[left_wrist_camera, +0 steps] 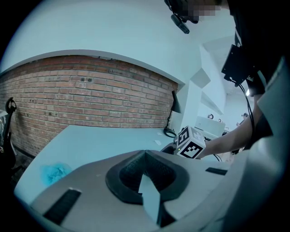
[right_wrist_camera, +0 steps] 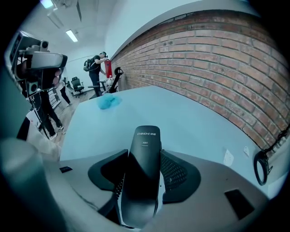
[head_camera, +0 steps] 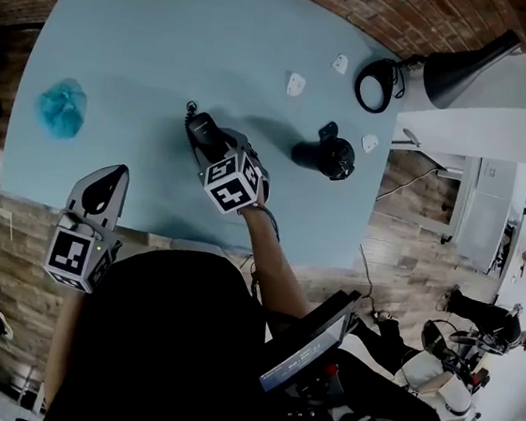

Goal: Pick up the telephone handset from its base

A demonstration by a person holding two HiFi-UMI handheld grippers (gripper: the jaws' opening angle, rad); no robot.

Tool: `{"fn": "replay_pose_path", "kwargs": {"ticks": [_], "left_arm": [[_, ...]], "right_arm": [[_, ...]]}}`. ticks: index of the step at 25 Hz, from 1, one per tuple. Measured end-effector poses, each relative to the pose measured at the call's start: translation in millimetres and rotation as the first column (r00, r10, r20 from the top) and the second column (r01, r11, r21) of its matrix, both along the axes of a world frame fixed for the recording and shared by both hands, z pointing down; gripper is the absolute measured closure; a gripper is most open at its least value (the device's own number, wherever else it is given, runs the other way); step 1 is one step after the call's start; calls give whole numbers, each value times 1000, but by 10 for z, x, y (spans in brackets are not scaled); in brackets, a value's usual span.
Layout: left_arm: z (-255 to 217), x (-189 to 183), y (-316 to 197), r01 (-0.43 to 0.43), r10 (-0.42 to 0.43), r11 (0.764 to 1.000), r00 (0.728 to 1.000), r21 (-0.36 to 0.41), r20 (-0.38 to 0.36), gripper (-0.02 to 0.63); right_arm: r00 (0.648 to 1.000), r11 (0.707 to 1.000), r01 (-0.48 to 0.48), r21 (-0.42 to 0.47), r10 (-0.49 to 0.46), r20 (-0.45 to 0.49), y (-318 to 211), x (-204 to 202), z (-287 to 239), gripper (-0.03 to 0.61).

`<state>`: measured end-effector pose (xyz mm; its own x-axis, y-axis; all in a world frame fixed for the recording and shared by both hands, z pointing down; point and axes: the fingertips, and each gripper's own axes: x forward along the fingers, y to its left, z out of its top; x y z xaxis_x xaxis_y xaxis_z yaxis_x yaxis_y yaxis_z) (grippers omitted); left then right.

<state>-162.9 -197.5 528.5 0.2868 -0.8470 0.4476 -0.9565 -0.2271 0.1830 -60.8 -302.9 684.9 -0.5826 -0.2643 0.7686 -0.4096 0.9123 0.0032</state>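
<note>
The big light blue table [head_camera: 170,34] fills most of your head view. Your own dark body [head_camera: 164,335] covers its near edge, so you cannot see what is there. A brick wall [left_wrist_camera: 90,99] runs along the far side.

Your left gripper [left_wrist_camera: 147,179] hangs over the near left edge of the table. Its jaws are squeezed together and have nothing in them.

Your right gripper [head_camera: 219,143] is over the middle of the table. Its jaws are clamped on the black telephone handset [right_wrist_camera: 146,158], one jaw on each side. The top end of the handset sticks out past the jaws, toward the far left of the table. Its bottom end is hidden under the gripper. A bit of curly cord [right_wrist_camera: 118,185] peeks out on its left side. From your head view, the marker cube [head_camera: 233,184] and the gripper cover most of the handset. You cannot tell if the handset touches the table.

A black thing [head_camera: 329,156] sits on the table just to the right of that gripper, apart from it. It is too small and dark to say what it is.

A blue fluffy thing [head_camera: 61,108] lies far off on the left side. A black cable loop [head_camera: 374,83] lies at the far right corner. Some small white bits [head_camera: 296,84] lie near it.
</note>
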Motion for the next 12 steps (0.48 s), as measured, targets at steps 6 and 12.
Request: {"fn": "replay_pose_path", "kwargs": {"ticks": [6,12], "left_arm": [[-13,136,-26,-40,40,999,999,-3,-13,600],[-18,257,-68,-78,78,997,997,9,-22,600]], "right_arm": [[998,1000,-20,18,19,66,1,12,-224,360],[987,998,-62,18,59,149,-27,68,-429,362]]}}
